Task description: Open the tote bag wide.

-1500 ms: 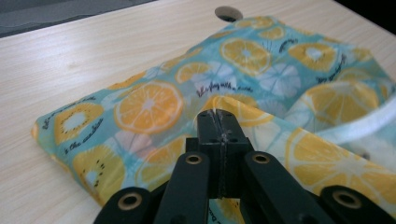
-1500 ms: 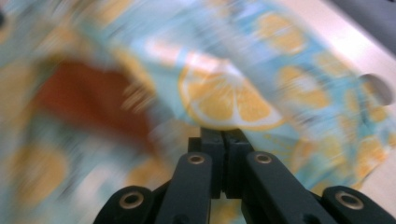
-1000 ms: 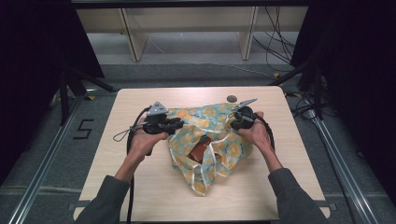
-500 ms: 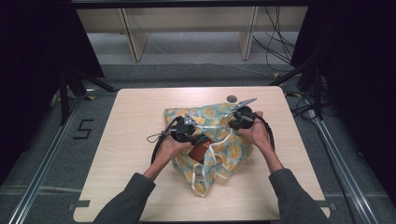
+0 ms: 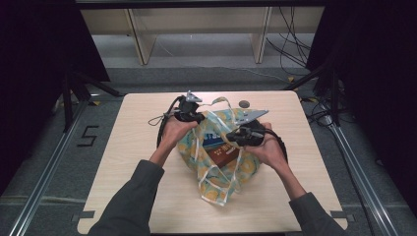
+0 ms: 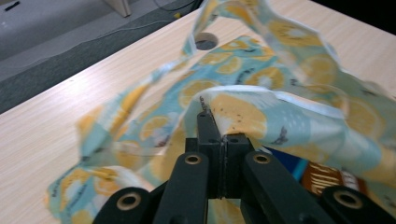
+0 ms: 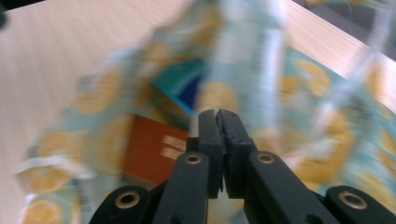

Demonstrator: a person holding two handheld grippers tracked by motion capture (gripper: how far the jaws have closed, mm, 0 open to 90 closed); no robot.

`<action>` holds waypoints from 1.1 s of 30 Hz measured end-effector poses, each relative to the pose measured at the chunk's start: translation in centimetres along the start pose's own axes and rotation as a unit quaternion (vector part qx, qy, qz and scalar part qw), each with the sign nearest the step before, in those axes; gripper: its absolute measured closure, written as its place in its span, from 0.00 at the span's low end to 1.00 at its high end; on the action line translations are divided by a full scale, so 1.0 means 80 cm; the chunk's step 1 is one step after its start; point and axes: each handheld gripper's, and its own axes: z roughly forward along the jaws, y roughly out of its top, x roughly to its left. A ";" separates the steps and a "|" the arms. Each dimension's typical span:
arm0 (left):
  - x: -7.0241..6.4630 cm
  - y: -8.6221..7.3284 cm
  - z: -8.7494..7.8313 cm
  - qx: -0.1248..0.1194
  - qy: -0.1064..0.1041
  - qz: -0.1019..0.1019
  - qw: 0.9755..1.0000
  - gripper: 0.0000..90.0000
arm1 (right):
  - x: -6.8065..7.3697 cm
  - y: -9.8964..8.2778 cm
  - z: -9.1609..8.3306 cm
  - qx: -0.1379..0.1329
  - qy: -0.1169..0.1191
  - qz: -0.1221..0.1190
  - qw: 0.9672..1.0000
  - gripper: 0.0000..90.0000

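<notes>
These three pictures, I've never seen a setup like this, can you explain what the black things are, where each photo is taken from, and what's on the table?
A person sits at a pale wooden table holding a black hand-held claw tool in each hand. The high view looks down from above; there the left claw and right claw meet over a teal cloth bag printed with yellow lemons. The other two pictures come from cameras riding on each tool, looking along its jaws. The left claw is shut on the bag's white-trimmed edge and has just been closing. The right claw's jaws are also closed, apparently on the fabric, though that picture is blurred. Inside the bag lie a brown box and a blue packet.
</notes>
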 end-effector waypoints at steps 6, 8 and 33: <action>0.025 -0.012 0.019 0.015 0.020 -0.030 0.999 0.99 | 0.043 0.009 0.013 0.010 0.020 -0.049 0.999 0.99; 0.032 -0.019 0.024 0.018 0.022 -0.043 0.999 0.99 | 0.044 0.006 0.022 0.051 -0.008 -0.057 0.997 0.99; 0.033 -0.033 0.062 0.033 0.000 -0.076 0.997 0.99 | -0.014 -0.058 -0.036 0.069 -0.052 0.007 0.996 0.97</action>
